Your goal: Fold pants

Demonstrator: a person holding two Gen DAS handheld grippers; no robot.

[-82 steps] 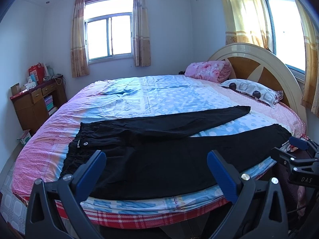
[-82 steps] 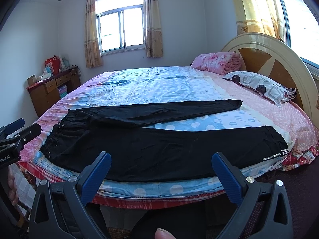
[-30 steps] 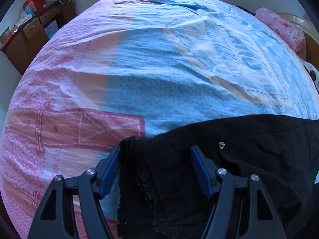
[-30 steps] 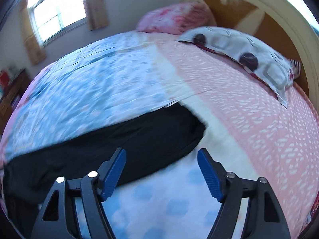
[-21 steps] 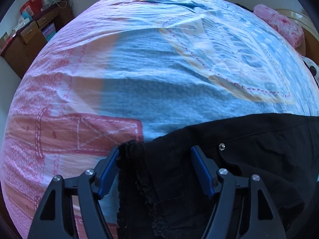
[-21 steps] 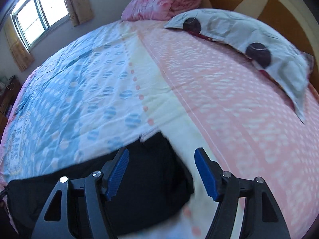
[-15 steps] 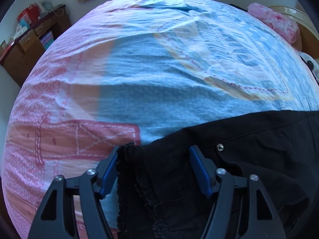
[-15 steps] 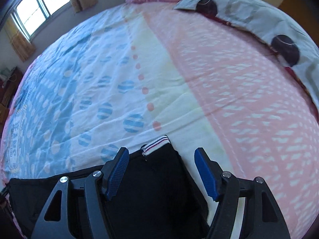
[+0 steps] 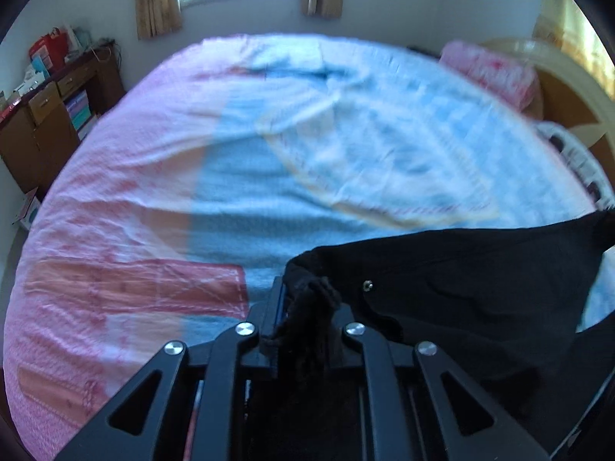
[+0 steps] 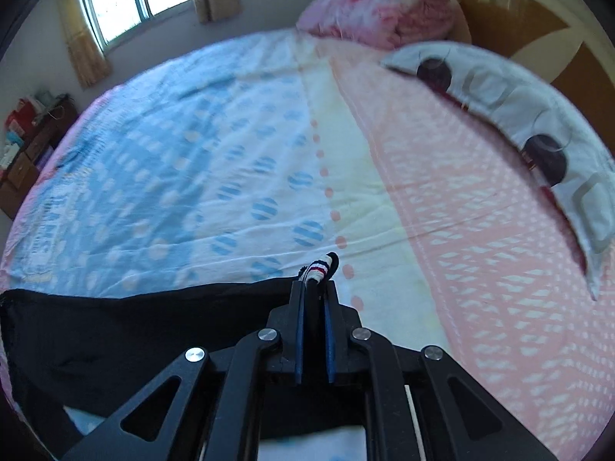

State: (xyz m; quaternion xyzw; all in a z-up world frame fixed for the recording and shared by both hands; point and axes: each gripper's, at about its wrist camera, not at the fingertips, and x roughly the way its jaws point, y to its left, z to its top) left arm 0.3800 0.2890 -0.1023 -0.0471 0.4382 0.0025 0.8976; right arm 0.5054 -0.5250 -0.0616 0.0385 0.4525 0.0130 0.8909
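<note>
Spread over most of both views, the round bed's pink-and-blue patterned sheet [image 9: 346,146] carries the black fabric pants [image 9: 480,276], lying along its near edge; nearest, the left gripper [image 9: 307,307] is closing on the bunched waistband, the right gripper [image 10: 315,288] on the striped cuff [image 10: 319,267]. Judged from here, the fold goes best if both hands rise together, keeping the leg taut; farther off lie the spotted white pillow [image 10: 519,115] and brown wooden desk [image 9: 46,115].
</note>
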